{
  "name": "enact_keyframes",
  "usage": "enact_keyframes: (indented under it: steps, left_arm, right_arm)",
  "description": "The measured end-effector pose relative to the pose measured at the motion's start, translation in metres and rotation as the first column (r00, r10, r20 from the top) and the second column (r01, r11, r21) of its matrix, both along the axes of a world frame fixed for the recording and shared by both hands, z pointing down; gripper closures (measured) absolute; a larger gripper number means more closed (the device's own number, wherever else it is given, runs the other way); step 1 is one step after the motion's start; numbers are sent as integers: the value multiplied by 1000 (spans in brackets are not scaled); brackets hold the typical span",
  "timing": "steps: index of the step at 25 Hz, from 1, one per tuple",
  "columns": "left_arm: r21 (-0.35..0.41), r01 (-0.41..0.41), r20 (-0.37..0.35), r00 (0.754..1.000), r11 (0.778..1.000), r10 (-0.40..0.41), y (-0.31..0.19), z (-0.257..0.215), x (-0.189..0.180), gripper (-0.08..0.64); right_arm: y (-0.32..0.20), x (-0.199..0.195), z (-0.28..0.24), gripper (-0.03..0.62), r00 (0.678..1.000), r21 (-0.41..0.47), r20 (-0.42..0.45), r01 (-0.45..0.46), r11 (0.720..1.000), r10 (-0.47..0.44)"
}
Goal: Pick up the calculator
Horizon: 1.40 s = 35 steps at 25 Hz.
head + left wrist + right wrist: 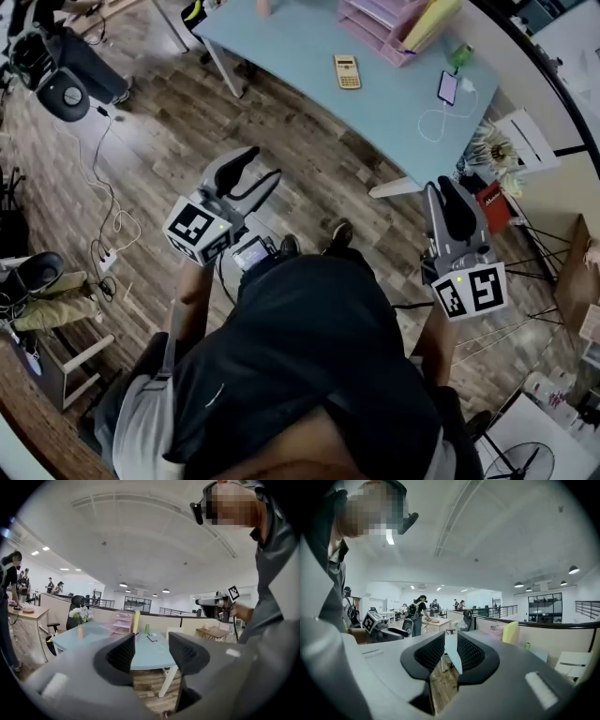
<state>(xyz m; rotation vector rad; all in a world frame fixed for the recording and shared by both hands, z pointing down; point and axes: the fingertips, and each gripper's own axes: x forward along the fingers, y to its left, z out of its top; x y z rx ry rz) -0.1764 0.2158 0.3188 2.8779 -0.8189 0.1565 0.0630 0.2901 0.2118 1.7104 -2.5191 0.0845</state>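
Left gripper [253,172]: off surface [300,47], short of its near edge; jaws wide apart, empty. Calculator [347,71]: flat at middle of surface, well apart from both grippers. Phone [447,87]: at surface's right edge. Right gripper [444,192]: off surface, past its right corner; jaws drawn together, nothing between.

Calculator [347,71] lies on the table [281,42]; phone [447,87] to its right, stacked trays [375,21] behind both. Left gripper [253,174] and right gripper [448,193], well apart, stand before the table's near edge, over the floor [169,141].
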Motion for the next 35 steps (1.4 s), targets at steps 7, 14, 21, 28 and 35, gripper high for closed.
enact_keyframes:
  steps: [7,14,21,28,35]
  left_arm:
    - [13,66,42,997,998,-67,-21,-8,44,301]
    - [16,126,56,990,992,-126,-31,-14,88,301]
    - [9,168,86,982,986,-168,-39,-13,115,301]
    - [-10,184,108,977,983,-182,-48,-11,137,301]
    - [-6,141,123,983,990,-140,-58,-11,163,301]
  right_arm:
    - [-47,30,8,478,987,4,81,140,990,-140]
    - [-81,68,14,460,969,12,102,226,974,-226]
    - [-103,97,18,459,953,19,131,271,962,-272]
    - [-112,125,27,459,950,11,161,268,963,-267]
    - [-113,153,37,459,957,-8,178,233,973,-228]
